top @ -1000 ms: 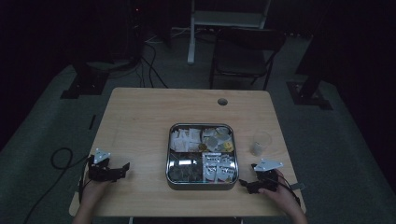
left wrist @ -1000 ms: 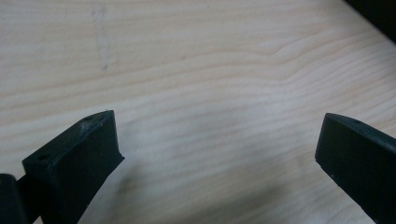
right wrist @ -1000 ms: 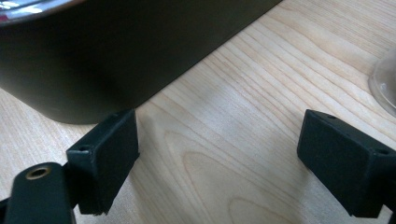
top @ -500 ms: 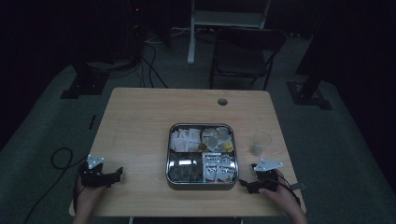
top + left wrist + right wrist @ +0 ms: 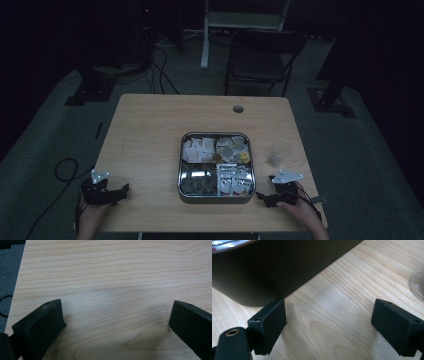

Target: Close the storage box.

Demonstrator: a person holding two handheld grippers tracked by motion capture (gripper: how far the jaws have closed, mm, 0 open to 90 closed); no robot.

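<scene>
Four compartments in metal tray (image 5: pixel 216 136), frame centre: white packets, sachets, dark pieces. Glass cup (image 5: pixel 278 153) right. Left gripper (image 5: pixel 121 189), right gripper (image 5: pixel 261 196): spread, empty.

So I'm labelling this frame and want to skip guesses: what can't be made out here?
- Tray contents: high view, too dim and small to identify.
- Tray interior: right gripper view, hidden by its own dark wall.
- Clear cup: right gripper view, cut off by the edge.
- Cup's contents: high view, too small.
</scene>
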